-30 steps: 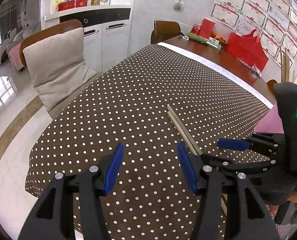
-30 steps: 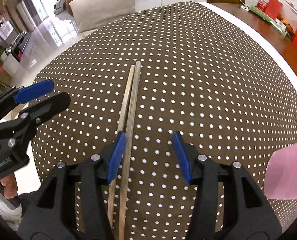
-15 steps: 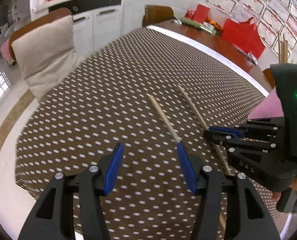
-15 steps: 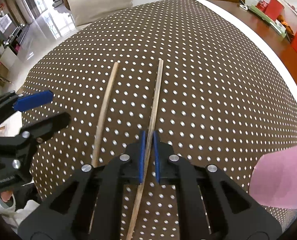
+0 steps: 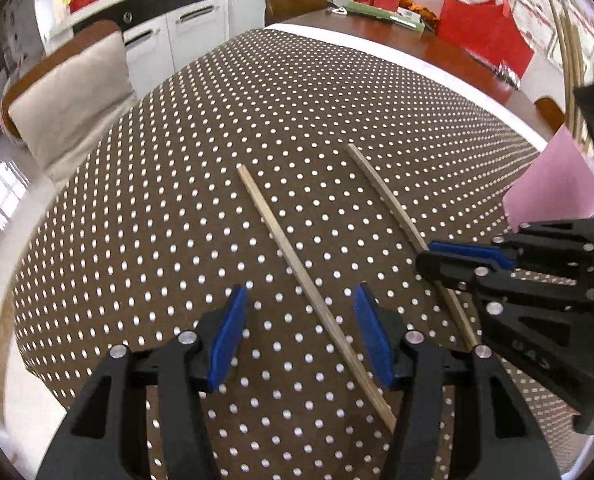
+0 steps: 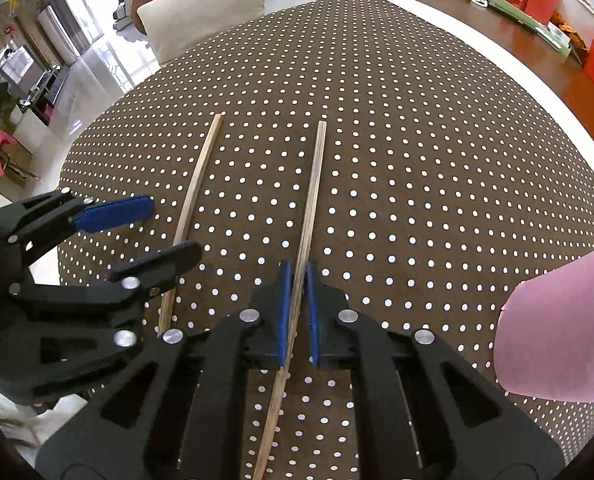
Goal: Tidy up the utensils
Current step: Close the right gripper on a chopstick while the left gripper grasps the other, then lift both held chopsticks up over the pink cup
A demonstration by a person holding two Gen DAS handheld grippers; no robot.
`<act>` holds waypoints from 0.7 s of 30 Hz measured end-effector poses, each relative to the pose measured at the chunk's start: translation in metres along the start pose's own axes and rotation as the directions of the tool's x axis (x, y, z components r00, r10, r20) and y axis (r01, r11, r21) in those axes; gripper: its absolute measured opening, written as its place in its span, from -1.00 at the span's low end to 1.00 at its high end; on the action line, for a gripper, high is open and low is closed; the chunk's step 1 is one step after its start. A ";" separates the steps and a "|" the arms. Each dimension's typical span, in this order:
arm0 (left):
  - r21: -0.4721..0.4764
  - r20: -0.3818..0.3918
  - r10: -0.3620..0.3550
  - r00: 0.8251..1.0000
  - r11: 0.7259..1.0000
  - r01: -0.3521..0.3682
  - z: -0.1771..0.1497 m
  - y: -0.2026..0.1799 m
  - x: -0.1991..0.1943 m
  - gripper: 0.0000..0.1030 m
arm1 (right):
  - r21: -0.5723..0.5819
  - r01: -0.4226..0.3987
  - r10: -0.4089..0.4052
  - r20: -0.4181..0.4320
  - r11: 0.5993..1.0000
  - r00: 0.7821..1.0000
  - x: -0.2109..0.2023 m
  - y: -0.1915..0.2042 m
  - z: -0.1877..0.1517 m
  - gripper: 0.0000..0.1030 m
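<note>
My right gripper is clamped tight, both blue pads pinching the darker thin wooden chopstick low on its shaft. My left gripper stands about half open with nothing gripped, though the paler thin wooden chopstick runs slantwise through the gap between its pads.

To do this well, as I judge it: I bring the left pads down square across that pale stick, centre it in the gap before I squeeze, and pinch it low on the shaft to match the right grip, so the two sticks hang evenly. The right hand should hold firm without twisting, since a stick this slim will pivot in the pads.

Now the layout, taking the brown white-dotted tablecloth as my marker. Nearest its front edge sit both grippers, side by side and not touching. Past them, the two chopsticks lie out across the middle of the cloth, roughly parallel and apart from each other. A pink sheet lies at the cloth's right side. Beyond the far edge of the cloth shows bare reddish wooden tabletop.
</note>
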State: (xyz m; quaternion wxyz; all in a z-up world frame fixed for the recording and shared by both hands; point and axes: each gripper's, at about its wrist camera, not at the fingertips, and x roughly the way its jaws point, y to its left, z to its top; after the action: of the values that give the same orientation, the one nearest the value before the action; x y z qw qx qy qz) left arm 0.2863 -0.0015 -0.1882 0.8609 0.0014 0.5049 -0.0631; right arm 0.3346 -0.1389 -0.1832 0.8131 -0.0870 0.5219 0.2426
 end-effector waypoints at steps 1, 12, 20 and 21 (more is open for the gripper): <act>0.020 0.020 0.027 0.999 0.999 -0.027 0.001 -0.003 0.003 0.07 | -0.002 -0.002 0.002 0.001 1.000 1.000 0.000 0.001 -0.001 -0.84; 0.017 0.018 0.038 0.999 0.999 -0.039 0.010 0.005 0.005 -0.77 | 0.018 -0.029 0.029 0.002 0.999 1.000 -0.002 -0.007 0.001 -0.84; -0.089 0.032 -0.088 0.996 0.992 0.091 0.005 0.037 0.002 -0.90 | 0.050 -0.004 -0.002 0.108 0.999 0.994 -0.017 -0.003 -0.004 -0.86; -0.094 0.047 -0.091 0.995 0.991 0.095 0.005 0.040 -0.001 -0.90 | 0.052 -0.006 0.000 0.112 0.999 0.994 -0.018 -0.003 -0.004 -0.86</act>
State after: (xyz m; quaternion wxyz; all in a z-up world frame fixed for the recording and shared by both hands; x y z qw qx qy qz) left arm 0.2946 0.0376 -0.1875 0.8667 -0.0650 0.4884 -0.0786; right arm 0.3273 -0.1487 -0.1693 0.8429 -0.0511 0.4817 0.2344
